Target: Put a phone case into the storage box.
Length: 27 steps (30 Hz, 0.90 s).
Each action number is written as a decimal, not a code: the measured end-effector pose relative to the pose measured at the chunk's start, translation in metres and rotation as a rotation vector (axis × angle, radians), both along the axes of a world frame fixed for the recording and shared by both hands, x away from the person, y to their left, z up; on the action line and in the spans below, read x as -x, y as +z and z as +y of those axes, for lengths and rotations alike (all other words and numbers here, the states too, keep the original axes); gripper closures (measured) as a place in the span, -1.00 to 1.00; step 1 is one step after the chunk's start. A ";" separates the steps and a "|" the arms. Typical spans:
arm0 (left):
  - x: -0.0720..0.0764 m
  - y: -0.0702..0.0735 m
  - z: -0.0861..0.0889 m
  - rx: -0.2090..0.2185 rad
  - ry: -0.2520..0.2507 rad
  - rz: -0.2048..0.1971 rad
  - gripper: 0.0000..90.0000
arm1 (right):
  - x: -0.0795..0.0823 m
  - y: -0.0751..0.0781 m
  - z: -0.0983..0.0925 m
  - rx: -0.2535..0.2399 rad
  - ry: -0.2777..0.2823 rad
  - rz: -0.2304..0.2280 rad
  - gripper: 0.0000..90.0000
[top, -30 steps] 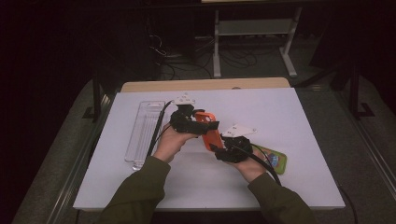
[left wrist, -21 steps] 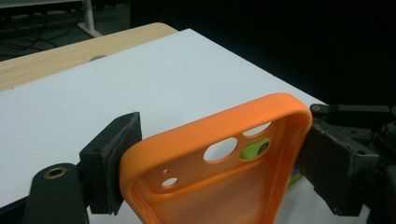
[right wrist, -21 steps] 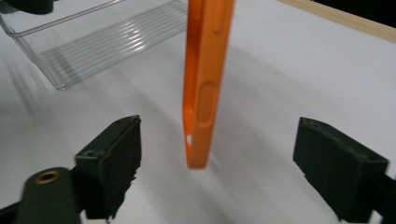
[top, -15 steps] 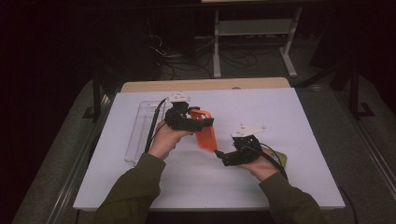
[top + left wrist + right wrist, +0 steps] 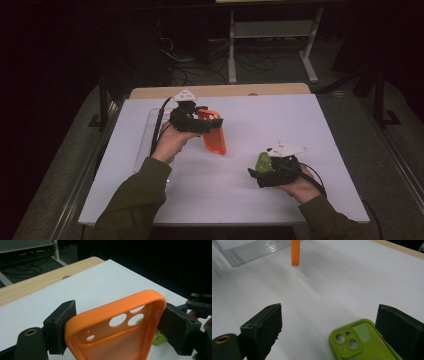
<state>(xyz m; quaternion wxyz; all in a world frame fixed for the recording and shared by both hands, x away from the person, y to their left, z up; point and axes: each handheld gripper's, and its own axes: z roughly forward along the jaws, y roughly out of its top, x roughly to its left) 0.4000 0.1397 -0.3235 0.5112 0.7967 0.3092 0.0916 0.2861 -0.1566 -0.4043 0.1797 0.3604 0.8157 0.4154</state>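
Note:
An orange phone case [image 5: 214, 134] hangs above the white table, pinched across its width by my left gripper [image 5: 200, 122], which is shut on it. In the left gripper view the orange phone case [image 5: 117, 332] shows its camera holes between the two pads. A green phone case [image 5: 362, 343] lies flat on the table, camera end toward the table's middle. My right gripper [image 5: 332, 323] stands open around it, the case nearer the right jaw and touching neither. From above, the green phone case [image 5: 262, 161] peeks out beside my right gripper [image 5: 264, 172].
A clear ribbed plastic tray [image 5: 146, 142] lies on the left of the white table [image 5: 310, 125], behind my left hand. A wooden strip [image 5: 235, 90] runs along the table's far edge. Beyond it, a stand and cables sit on the dark floor.
The two grippers were together at the orange case; my right gripper has let go and moved right and nearer, down to the green case. The left has lifted the orange case slightly farther back.

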 end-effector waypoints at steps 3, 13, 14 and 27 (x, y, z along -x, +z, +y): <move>-0.002 0.007 0.005 -0.009 0.011 -0.016 -0.58 | 0.007 -0.002 -0.007 -0.014 -0.017 -0.003 -0.91; -0.018 0.032 0.029 -0.035 0.074 -0.068 -0.58 | 0.013 -0.011 -0.018 -0.012 -0.041 -0.005 -0.96; -0.020 0.034 0.032 -0.034 0.082 -0.074 -0.58 | 0.013 -0.011 -0.018 -0.011 -0.042 -0.004 -0.96; -0.044 0.056 0.075 -0.055 0.196 -0.126 -0.58 | 0.012 -0.011 -0.018 -0.012 -0.048 -0.010 -0.96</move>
